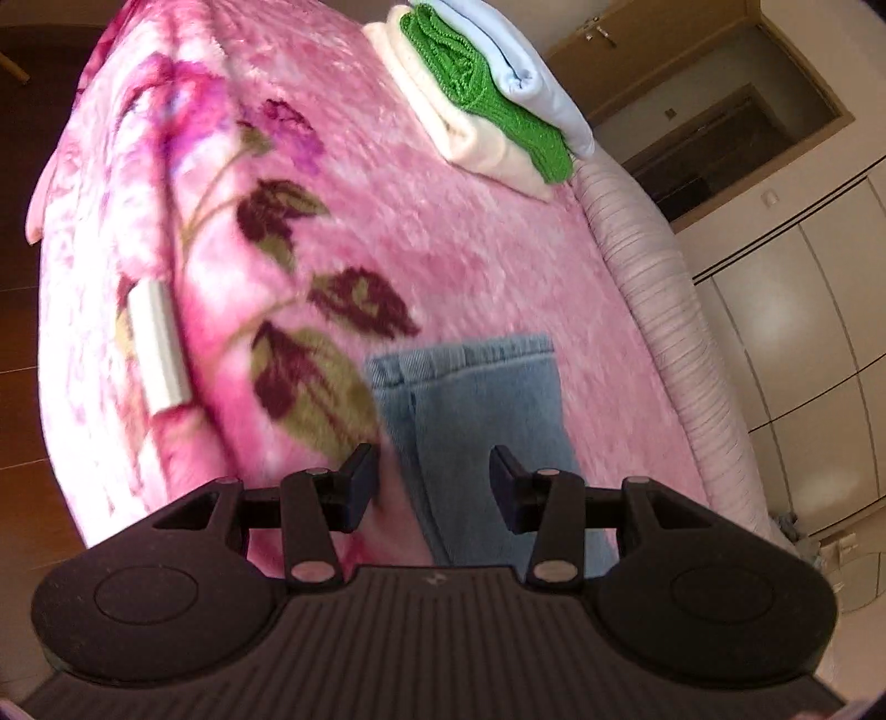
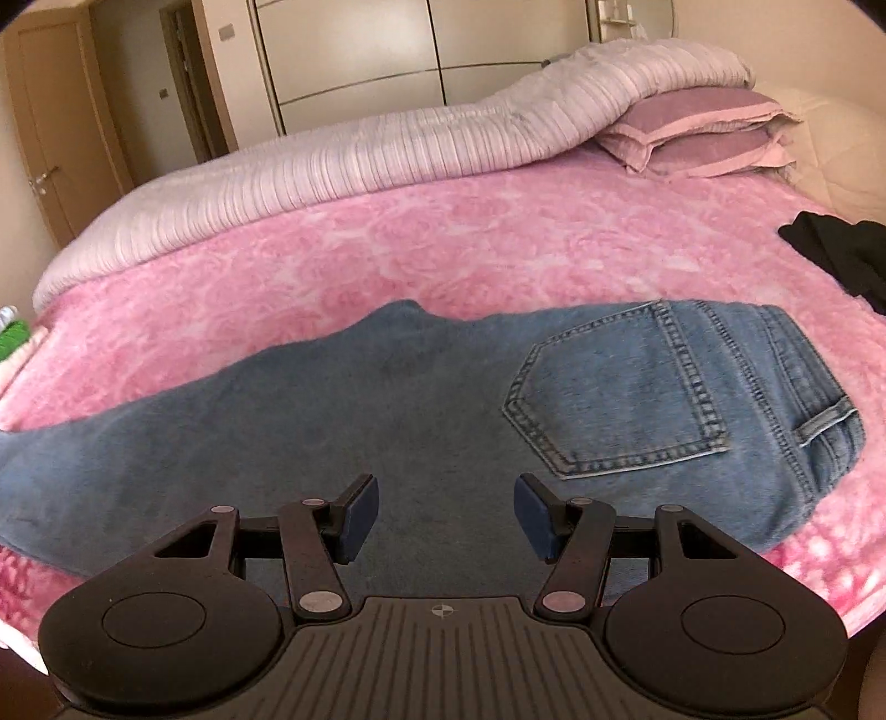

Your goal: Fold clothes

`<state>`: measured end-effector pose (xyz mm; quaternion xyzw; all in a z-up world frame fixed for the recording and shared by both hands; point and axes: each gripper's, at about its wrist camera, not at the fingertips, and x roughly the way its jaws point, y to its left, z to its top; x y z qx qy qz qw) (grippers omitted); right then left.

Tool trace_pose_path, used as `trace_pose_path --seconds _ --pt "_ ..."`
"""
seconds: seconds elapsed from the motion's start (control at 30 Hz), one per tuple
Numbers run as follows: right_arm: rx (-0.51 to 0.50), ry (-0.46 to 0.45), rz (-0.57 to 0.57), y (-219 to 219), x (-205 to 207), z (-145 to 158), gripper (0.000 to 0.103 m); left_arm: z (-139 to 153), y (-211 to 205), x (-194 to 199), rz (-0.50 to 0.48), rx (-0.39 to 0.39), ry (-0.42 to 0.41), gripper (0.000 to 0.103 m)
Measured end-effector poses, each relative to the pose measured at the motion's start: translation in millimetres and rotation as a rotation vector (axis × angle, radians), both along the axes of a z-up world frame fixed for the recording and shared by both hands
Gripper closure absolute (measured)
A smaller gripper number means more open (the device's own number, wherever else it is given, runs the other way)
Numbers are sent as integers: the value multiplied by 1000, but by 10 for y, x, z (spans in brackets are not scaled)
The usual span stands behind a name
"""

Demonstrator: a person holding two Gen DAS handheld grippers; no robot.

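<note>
A pair of light blue jeans (image 2: 387, 410) lies flat on the pink floral blanket (image 2: 443, 249), folded lengthwise, back pocket up, waist toward the right. My right gripper (image 2: 446, 512) hovers open over the thigh part, nothing between its fingers. In the left wrist view the leg hems of the jeans (image 1: 470, 399) lie just beyond my left gripper (image 1: 434, 482), which is open above the leg with nothing held. A stack of folded clothes (image 1: 487, 94), cream, green and pale blue, rests on the blanket's far end.
A ribbed lilac duvet (image 2: 343, 166) is bunched along the far side of the bed, with purple pillows (image 2: 698, 133) at the head. A black garment (image 2: 841, 249) lies at the right. Wardrobe doors (image 2: 360, 50) stand behind; wooden floor (image 1: 16, 343) lies beside the bed.
</note>
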<state>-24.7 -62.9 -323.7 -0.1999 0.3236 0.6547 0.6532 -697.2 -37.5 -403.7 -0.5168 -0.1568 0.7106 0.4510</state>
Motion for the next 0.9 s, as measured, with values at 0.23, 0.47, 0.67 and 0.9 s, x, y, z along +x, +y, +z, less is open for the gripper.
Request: trace_pose_path --seconds 0.23,0.47,0.67,0.9 --pt "-27 2 -37 90 -71 -153 45 -81 74 15 10 60 11 64" --pt "-23 14 -67 64 -27 -126 45 -27 184 58 -47 -20 139 91" --pt "0 6 -83 -110 141 33 45 369 368 461 -167 -73 432 95" --pt "34 13 -139 -424 506 129 45 1134 254 1872 -493 225 692 96"
